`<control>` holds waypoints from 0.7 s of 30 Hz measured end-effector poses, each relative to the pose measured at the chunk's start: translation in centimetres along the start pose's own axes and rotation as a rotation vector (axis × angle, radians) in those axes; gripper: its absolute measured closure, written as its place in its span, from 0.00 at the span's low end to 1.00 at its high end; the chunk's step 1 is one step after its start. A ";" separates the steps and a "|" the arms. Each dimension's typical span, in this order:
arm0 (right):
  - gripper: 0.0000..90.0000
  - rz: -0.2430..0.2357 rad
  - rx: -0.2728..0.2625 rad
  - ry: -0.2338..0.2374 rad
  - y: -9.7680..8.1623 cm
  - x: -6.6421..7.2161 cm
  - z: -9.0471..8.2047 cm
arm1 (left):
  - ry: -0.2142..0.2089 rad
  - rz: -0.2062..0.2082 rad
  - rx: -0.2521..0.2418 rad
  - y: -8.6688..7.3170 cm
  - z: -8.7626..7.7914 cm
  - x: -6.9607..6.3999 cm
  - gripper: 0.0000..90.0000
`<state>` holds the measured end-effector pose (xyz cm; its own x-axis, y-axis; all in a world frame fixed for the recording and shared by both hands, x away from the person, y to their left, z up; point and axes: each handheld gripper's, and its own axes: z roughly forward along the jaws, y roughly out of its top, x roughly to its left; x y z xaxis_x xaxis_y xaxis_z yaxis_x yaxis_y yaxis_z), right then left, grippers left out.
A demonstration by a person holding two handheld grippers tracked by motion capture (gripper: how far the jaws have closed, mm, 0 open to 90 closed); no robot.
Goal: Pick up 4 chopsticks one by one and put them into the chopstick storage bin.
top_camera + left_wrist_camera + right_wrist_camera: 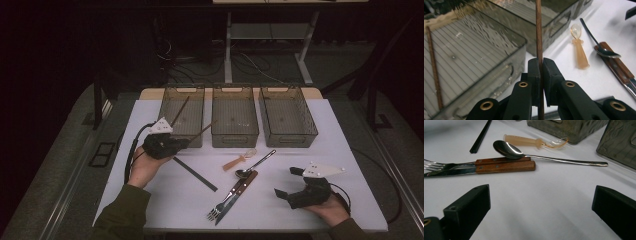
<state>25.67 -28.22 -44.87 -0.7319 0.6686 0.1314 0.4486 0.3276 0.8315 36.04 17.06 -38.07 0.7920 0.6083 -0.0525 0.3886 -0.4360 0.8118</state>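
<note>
**Chopstick pinched at the left bin**

Clearly the left gripper (540, 75) has its jaws closed tight on a brown chopstick (539, 32), held just at the front rim of the left bin (170, 107); judging by the matching brown chopstick (180, 111) already leaning inside, this one is meant to join it. The right gripper (287, 182) rests near the table's front edge, jaws spread wide and holding nothing, probably waiting its turn.

Three clear bins stand in a row, the middle bin (235, 131) and right bin (300, 134) apparently empty. On the white table (350, 165) lie one black chopstick (195, 173), one small amber spoon (240, 159), one metal spoon (255, 164), one fork (220, 207) and one wooden-handled knife (240, 192).
</note>
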 end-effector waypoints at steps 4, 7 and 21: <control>0.02 0.000 -0.002 0.000 0.0 0.0 0.0 | 0.014 -0.007 -0.017 0.9 0.2 0.6 0.94; 0.02 0.003 -0.003 -0.001 0.0 0.0 0.0 | 0.025 -0.014 -0.023 1.4 0.5 1.1 0.94; 0.02 0.008 -0.010 0.001 0.1 -0.1 -0.1 | 0.067 -0.043 -0.019 4.3 2.0 3.8 0.94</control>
<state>25.69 -28.32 -44.77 -0.7286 0.6707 0.1389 0.4497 0.3155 0.8356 41.64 16.17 -35.98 0.7413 0.6694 -0.0494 0.4123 -0.3961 0.8204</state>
